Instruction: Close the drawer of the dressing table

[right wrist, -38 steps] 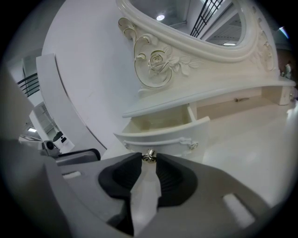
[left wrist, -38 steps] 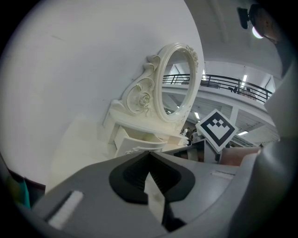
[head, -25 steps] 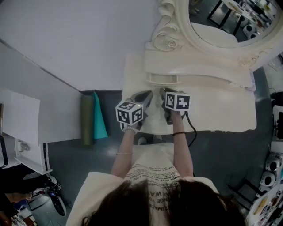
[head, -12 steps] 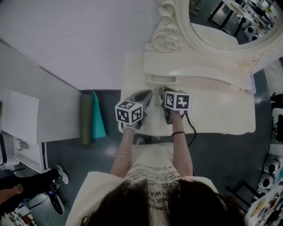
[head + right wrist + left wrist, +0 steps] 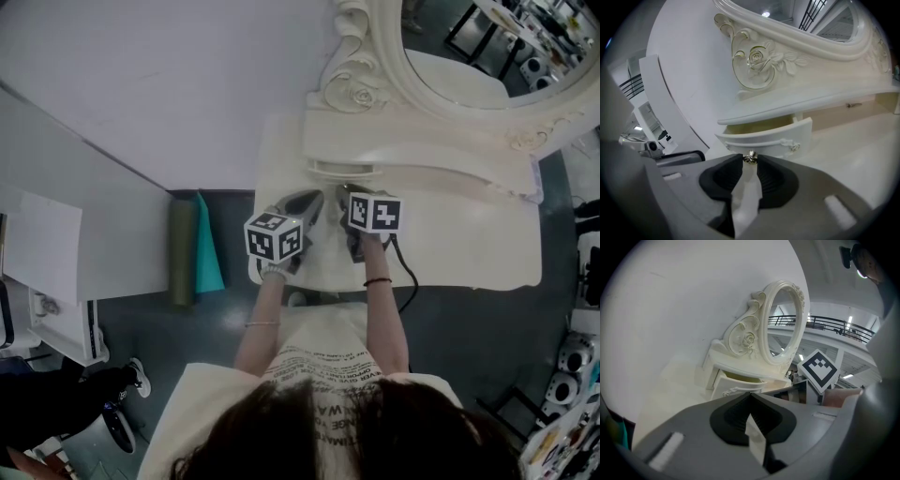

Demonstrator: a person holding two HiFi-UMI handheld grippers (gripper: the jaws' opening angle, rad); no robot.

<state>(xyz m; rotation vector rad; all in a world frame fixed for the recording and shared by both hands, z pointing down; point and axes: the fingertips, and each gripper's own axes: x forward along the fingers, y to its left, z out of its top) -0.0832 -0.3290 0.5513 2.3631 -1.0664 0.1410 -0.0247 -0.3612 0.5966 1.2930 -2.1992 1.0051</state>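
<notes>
A plain white wall (image 5: 187, 75) stands behind the cream dressing table, and the desk (image 5: 469, 234) top runs out broad and bare to the person's right. On it rises the oval mirror (image 5: 487, 37) in a carved frame (image 5: 361, 84) with scrolls and a rose. Under the little shelf at the foot of the frame the drawer (image 5: 764, 136) stands partly pulled out, with a strip of its yellowish inside showing above the curved front. It lies straight ahead of both tongs, on the left part of the desk.

The right tongs (image 5: 750, 161) point down at the drawer front, their two tips set against either side of its small metal knob (image 5: 750, 157), so they grip the knob. The left tongs (image 5: 750, 397) hover just beside them over the desk, apart from the drawer, which lies a little ahead of their tips; the tips are pressed together on nothing. The right tongs' marker cube (image 5: 818, 371) shows at their side.

On the floor left of the desk lie a dark green roll (image 5: 185, 253) and a teal sheet (image 5: 208, 253) side by side
</notes>
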